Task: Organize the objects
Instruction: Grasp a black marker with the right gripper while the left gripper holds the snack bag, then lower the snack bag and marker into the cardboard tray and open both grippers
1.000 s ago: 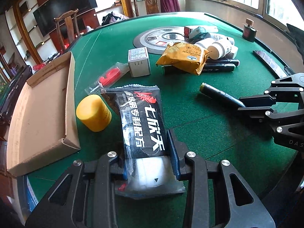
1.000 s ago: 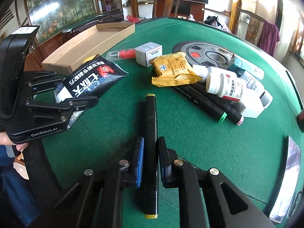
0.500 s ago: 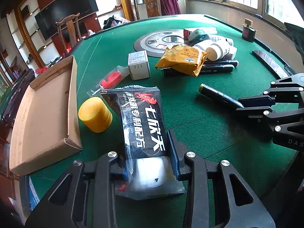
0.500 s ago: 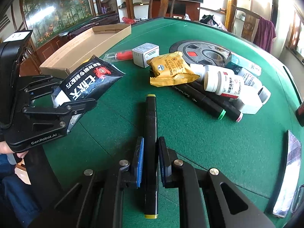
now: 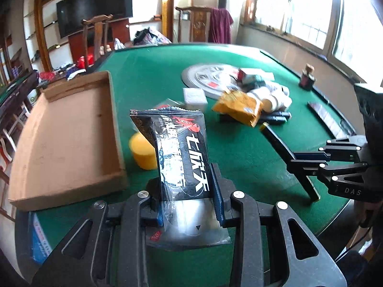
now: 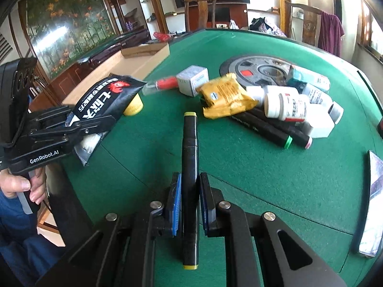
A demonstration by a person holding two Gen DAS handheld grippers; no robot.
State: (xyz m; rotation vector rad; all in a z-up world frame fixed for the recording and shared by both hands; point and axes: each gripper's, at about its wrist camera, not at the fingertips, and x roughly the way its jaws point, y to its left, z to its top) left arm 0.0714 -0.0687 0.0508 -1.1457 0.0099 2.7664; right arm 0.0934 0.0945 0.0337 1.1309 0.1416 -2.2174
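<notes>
**Green felt table: two items in hand, tray not yet loaded**

Green felt covers a large round table (image 5: 155, 71) in a wood-panelled room with shelving and chairs behind. A shallow cardboard tray (image 5: 64, 131) lies at the left edge and shows nothing inside it in either view.

Left hand-held gripper (image 5: 186, 205): closed on the black snack packet (image 5: 182, 157), pads pressing its lower third. The packet stands raised off the felt and leans toward the tray. Judgement: light, soft film with loose contents; it crushes and slides readily, so a hold low on the body, across the flat faces, is sound. The clear bottom seam is too floppy to grip.

Right hand-held gripper (image 6: 189, 205): jaws narrow, clamped on the black marker (image 6: 190, 167) somewhat behind its mid-length, yellow cap pointing away. Judgement: rigid, light, smooth barrel; it may pivot if held near an end, so the present near-central hold is adequate.

Unsorted items remain: a yellow cylinder (image 5: 142, 155) just beside the tray's near corner, a small white box (image 6: 192, 80), a red-capped tube (image 6: 160, 86), a yellow foil pack (image 6: 225, 98), a white pill bottle (image 6: 287, 106) and two further markers (image 6: 268, 129), clustered beside a grey centre disc (image 6: 258, 69). Judgement: the bottle is likely to roll; the foil pack is crushable.
</notes>
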